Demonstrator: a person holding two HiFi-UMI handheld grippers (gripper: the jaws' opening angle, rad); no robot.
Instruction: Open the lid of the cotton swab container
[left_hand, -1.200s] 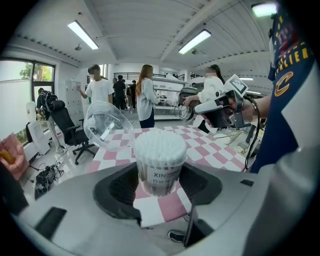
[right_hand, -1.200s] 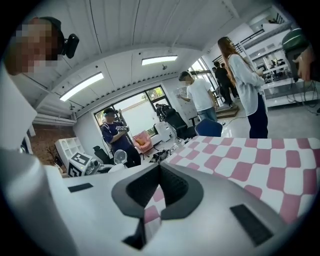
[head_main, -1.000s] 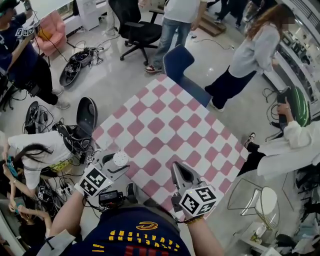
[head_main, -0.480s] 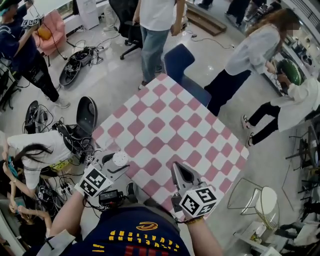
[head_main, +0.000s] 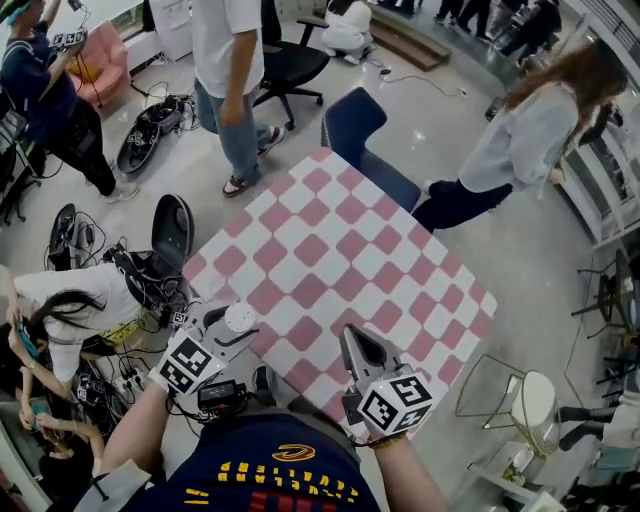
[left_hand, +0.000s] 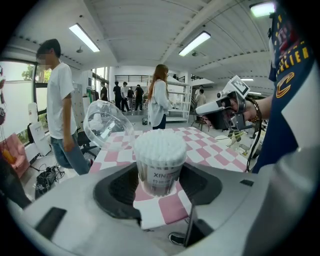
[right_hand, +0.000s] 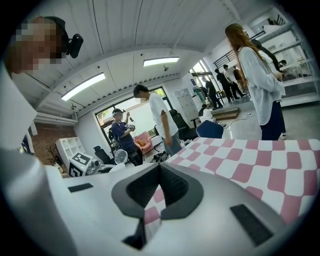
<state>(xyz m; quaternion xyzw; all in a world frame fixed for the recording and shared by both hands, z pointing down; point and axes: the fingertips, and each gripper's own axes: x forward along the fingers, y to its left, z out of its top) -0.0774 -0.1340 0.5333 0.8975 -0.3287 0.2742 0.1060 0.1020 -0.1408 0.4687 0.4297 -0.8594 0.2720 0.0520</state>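
Note:
The cotton swab container (left_hand: 160, 162) is a clear round tub packed with white swabs, standing upright between the dark pads of my left gripper (left_hand: 159, 181), which is shut on it. Its clear domed lid (left_hand: 106, 124) is flipped open and hangs back to the upper left. In the head view the container (head_main: 240, 318) shows as a white disc at the table's near left edge, in the left gripper (head_main: 222, 328). My right gripper (head_main: 352, 340) hovers over the near edge of the table, jaws shut with nothing between them (right_hand: 159, 167).
The pink-and-white checked table (head_main: 330, 250) stretches ahead. A blue chair (head_main: 352, 125) stands at its far corner. Several people stand around it, one (head_main: 230, 70) close to the far left side. Cables and gear (head_main: 150, 270) lie on the floor at left.
Both grippers and the container stay put. The person in the white shirt has walked left along the table's far side, and the people at right have shifted.

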